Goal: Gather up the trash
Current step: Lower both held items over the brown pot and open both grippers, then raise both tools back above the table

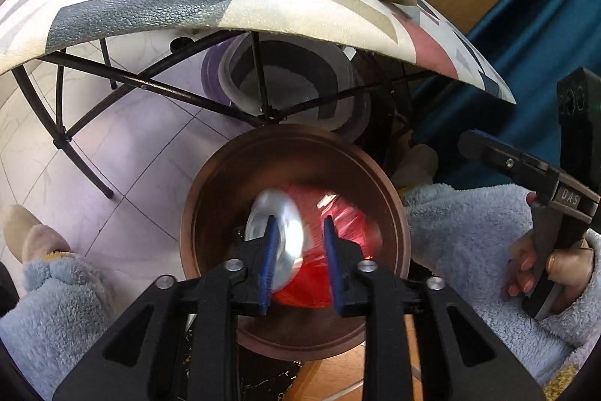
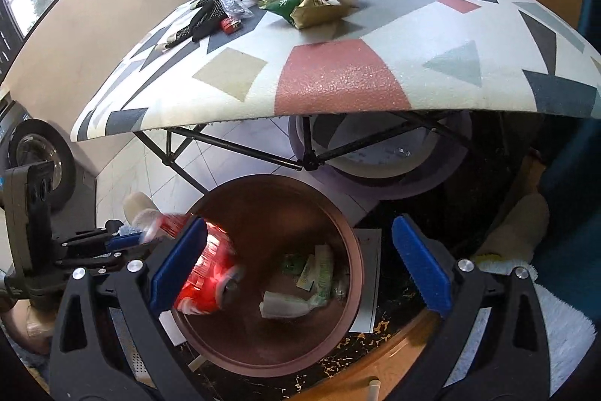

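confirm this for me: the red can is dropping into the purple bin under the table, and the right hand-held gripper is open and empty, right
Not quite. The red can is going into the brown bin, not the purple bin behind it, as the right wrist view shows. The rest holds: the right hand-held gripper is open and empty.

**Black frames, blue pads, fluffy blue sleeves**

Both grippers share one build — matte black linkage arms with triangular cut-outs, round silver screws at the pivots, ribbed blue pads on the fingers. The right gripper [image 1: 469, 141] carries a small white "DAS" label on its body. The person wears a pale blue fleece sleeve [image 1: 469, 235] — plush, thick-piled.
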`<action>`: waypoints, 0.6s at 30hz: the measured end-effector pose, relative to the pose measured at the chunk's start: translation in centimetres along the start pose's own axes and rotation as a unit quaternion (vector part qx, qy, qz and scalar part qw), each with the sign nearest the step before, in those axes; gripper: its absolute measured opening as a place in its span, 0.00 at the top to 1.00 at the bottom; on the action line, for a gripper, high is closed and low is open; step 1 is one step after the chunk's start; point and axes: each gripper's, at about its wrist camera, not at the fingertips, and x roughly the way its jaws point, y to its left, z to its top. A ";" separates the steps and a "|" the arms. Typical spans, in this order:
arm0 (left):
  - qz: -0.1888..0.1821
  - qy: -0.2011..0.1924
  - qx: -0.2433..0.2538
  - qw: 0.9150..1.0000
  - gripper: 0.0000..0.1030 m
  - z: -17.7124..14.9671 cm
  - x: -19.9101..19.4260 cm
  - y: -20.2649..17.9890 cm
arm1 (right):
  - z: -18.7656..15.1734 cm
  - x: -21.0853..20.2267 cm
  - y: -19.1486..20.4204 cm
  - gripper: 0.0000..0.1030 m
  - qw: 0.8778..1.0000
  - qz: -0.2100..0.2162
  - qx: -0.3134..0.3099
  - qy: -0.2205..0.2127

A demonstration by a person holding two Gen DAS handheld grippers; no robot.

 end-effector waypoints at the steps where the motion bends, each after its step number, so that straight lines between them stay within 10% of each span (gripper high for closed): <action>1: 0.002 -0.003 -0.002 1.000 0.55 0.1 -0.1 -0.1 | 0.0 0.0 0.0 0.06 1.000 0.000 0.000 0.001; 10: 0.039 -0.076 -0.007 0.996 0.06 0.8 -3.5 0.0 | -0.1 -0.1 0.7 0.06 1.000 -0.001 -0.013 -0.004; 18: 0.100 -0.155 0.008 0.983 0.05 2.3 -7.5 0.4 | 0.7 -0.7 0.8 0.06 1.000 0.004 -0.008 -0.011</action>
